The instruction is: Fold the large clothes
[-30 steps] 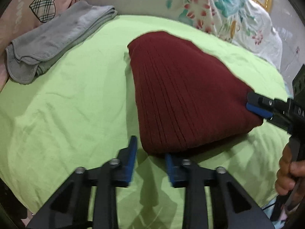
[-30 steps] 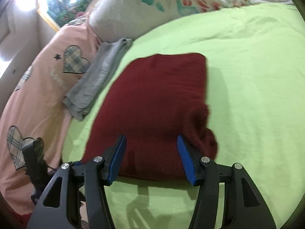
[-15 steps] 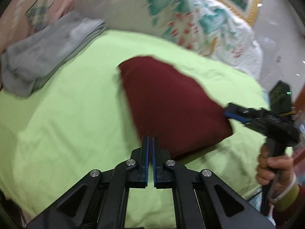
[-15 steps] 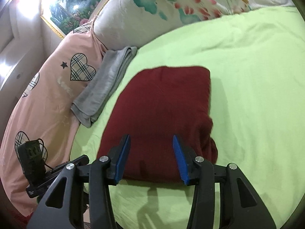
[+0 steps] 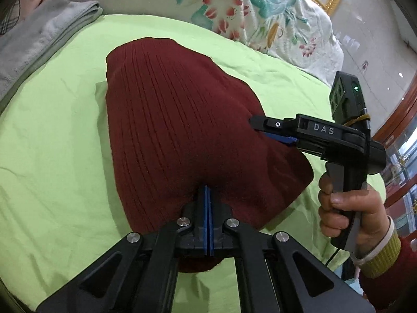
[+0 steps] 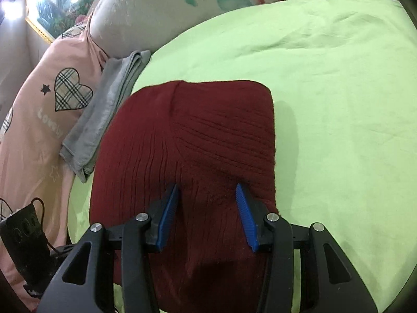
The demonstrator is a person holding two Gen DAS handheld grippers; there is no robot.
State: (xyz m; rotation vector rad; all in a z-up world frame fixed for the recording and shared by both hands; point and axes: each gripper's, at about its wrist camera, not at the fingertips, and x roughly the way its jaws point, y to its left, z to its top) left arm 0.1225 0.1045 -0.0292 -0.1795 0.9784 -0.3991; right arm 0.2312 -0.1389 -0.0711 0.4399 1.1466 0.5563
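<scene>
Folded maroon sweater (image 6: 198,140) under spread right tool (image 6: 207,214), beside pinched-together left tool (image 5: 208,203)

This was a bedroom in a home. A bed (image 6: 338,91) spread with a light green sheet filled both views. At its head lay a large white pillow (image 5: 260,13) printed with red and teal flowers, and beside it pink bedding (image 6: 39,135) patterned with plaid hearts and small stars. A folded grey garment (image 6: 104,120) rested at the sheet's edge. A gilt-framed painting (image 6: 54,5) hung on the wall behind, and reddish wooden furniture (image 5: 398,120) stood beside the bed.
</scene>
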